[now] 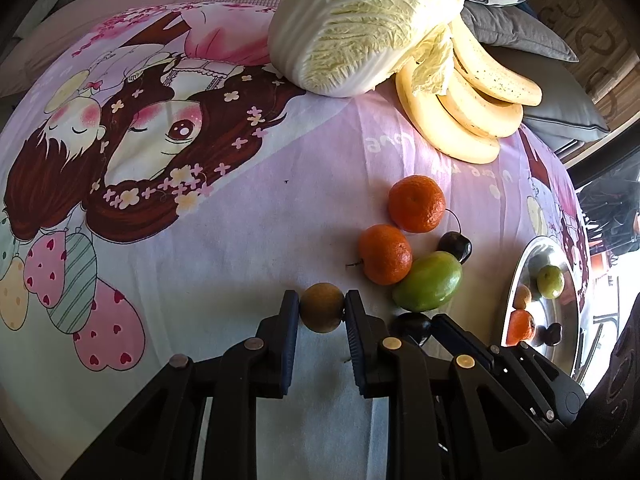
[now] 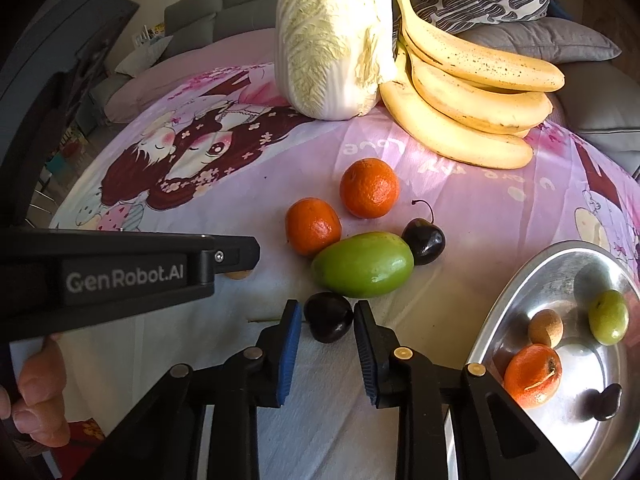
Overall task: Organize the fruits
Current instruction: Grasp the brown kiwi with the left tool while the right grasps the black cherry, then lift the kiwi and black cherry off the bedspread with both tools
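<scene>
Your left gripper pinches a brown longan just above the sheet. Your right gripper has its pads pressed on a dark cherry lying on the sheet, just in front of the green fruit. Two tangerines and a second cherry sit beside it. The metal tray to the right holds a tangerine, a longan, a green fruit and a cherry. Bananas and a cabbage lie farther back.

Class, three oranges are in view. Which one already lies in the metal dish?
The orange with a brown scar, in the metal dish beside a dark cherry. The other two oranges lie on the printed cloth.
</scene>
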Motion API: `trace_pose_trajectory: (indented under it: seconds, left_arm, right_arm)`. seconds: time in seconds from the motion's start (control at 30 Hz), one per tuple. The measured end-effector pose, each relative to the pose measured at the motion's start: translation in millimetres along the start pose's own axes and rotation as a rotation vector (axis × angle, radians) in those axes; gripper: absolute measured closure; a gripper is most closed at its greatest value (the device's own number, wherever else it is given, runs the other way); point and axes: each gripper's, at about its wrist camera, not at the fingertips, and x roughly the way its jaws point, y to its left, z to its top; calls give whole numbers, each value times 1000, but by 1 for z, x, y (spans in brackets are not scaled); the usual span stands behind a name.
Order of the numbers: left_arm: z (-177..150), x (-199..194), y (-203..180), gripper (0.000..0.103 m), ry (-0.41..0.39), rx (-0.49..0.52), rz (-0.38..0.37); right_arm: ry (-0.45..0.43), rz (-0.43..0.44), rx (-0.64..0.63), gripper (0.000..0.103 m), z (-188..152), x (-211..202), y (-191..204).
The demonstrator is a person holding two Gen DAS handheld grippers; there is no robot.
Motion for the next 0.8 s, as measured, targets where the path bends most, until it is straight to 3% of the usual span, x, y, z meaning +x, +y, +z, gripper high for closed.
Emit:
trace_pose_trajectory:
  seconds: [0.8]
  left_arm:
    - [0,-9,6,79,-5,-4,-33]
  right_arm:
    - [31,-29,27,70,5,18,1]
